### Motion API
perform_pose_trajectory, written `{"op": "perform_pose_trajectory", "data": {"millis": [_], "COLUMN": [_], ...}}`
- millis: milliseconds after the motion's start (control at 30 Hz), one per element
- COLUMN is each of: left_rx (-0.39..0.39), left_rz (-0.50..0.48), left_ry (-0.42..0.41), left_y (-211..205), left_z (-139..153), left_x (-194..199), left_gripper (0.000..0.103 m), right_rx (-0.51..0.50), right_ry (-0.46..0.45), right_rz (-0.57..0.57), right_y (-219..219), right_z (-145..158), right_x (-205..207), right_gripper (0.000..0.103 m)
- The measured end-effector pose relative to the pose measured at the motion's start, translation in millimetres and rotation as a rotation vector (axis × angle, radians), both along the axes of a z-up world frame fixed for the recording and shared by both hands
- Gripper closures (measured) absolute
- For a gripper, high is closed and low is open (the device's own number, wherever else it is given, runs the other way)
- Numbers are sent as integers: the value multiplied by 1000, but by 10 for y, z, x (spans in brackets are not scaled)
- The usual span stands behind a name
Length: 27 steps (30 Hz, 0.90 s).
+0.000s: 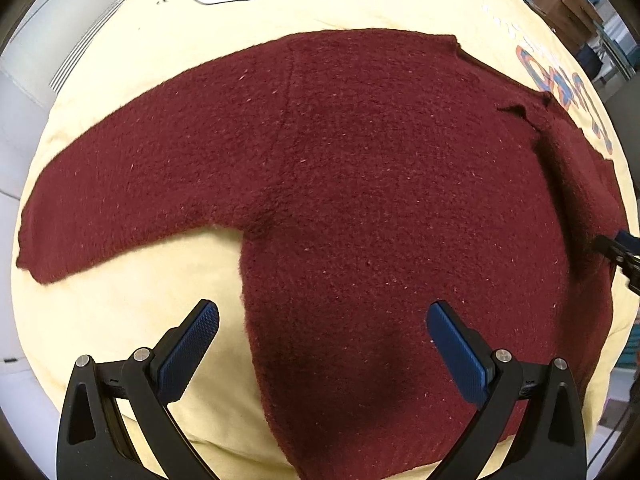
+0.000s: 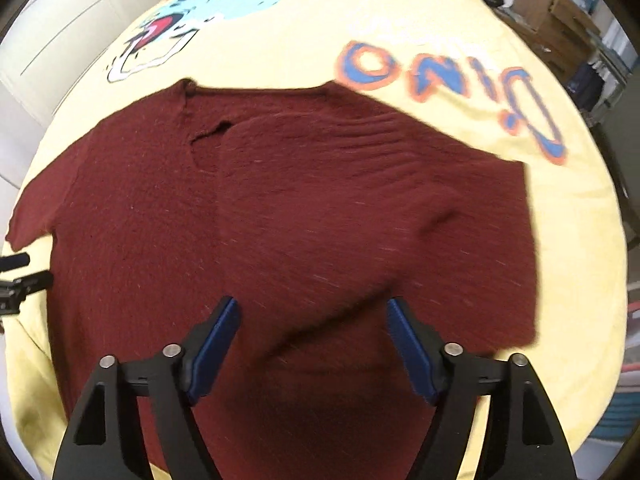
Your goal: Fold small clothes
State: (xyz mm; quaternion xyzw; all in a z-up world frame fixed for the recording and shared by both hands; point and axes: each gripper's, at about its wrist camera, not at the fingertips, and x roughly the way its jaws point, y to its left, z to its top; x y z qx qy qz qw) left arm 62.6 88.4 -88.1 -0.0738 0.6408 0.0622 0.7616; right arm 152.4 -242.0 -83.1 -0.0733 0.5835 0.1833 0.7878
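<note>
A small dark red knitted sweater lies flat on a yellow printed cloth. In the left wrist view one sleeve stretches out to the left and the other side is folded in over the body. My left gripper hovers open above the sweater's lower side edge, nothing between its blue pads. In the right wrist view the sweater fills the middle, its folded-over sleeve lying across the chest. My right gripper stands open just above that folded part, pads not touching the knit.
The yellow cloth carries a cartoon print and the orange-blue letters. White cupboard doors are at the far left, cardboard boxes and shelves at the far right. Each gripper's tip shows at the other view's edge.
</note>
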Motion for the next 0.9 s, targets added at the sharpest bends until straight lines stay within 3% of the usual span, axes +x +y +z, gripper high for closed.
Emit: {"op": "perform_pose_trajectory", "data": {"millis": [133, 400, 633, 733, 900], "left_rx": [24, -56, -46, -45, -21], "left_rz": [-87, -301, -480, -567, -624], "left_ry": [-20, -94, -115, -104, -67], "left_y": [-206, -1016, -1889, -2261, -2727], "left_z": [43, 281, 365, 329, 106], "left_x": [85, 507, 852, 973, 1229], "left_gripper": [1, 1, 1, 1, 1], "right_rx": [-22, -65, -66, -38, -15], "right_ry": [1, 32, 42, 57, 56], "right_rz": [-69, -260, -289, -297, -292], "right_y": [-446, -1304, -1453, -1481, -1491], "right_z": [12, -177, -401, -466, -479], "right_x": [-94, -167, -64, -11, -18], "right_gripper": [24, 24, 24, 24, 24]}}
